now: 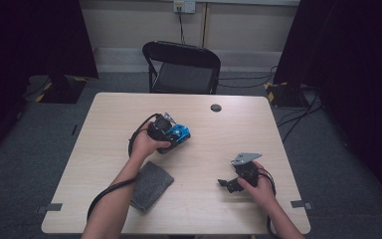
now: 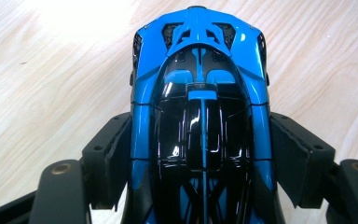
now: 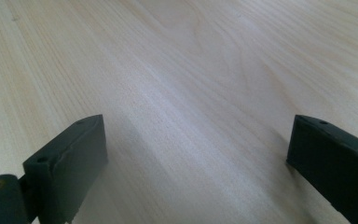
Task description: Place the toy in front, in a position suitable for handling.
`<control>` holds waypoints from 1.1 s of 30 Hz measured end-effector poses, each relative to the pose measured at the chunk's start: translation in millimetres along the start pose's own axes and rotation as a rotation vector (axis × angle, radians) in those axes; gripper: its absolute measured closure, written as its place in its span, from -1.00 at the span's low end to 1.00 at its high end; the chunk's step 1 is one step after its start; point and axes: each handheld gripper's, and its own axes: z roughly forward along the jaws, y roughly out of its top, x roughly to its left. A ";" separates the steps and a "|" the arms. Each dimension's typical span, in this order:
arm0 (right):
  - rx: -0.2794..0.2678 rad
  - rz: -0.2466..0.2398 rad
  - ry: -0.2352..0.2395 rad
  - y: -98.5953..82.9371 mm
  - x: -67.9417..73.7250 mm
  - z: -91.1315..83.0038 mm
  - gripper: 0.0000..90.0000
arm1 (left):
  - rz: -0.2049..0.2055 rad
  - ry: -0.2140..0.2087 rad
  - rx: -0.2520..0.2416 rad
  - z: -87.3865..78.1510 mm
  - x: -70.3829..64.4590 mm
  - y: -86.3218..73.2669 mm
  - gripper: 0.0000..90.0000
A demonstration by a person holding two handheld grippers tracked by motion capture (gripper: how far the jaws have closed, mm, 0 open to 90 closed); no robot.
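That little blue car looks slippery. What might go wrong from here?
1. The left claw pinches the car by its glossy sides only, so it may slip or twist out if lifted.
2. A hard squeeze might scratch or crack the shiny body.
3. The right claw rests open on the table, apart from the car, so nothing would catch it, and the cloth lies off to the side.

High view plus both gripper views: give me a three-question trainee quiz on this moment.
1. True or false: the left hand-held gripper is shut on the blue toy car.
2. What lies on the table near the left forearm? A) grey cloth B) red cup C) book
3. Fill in: the right hand-held gripper has its jaws ____, nothing between them.

Key: 1 true; 2 A, the grey cloth; 3 open.
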 end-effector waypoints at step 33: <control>0.000 0.000 0.000 0.0 0.0 0.0 -0.90 | 0.058 -0.038 0.034 39.5 -28.6 6.8 -0.37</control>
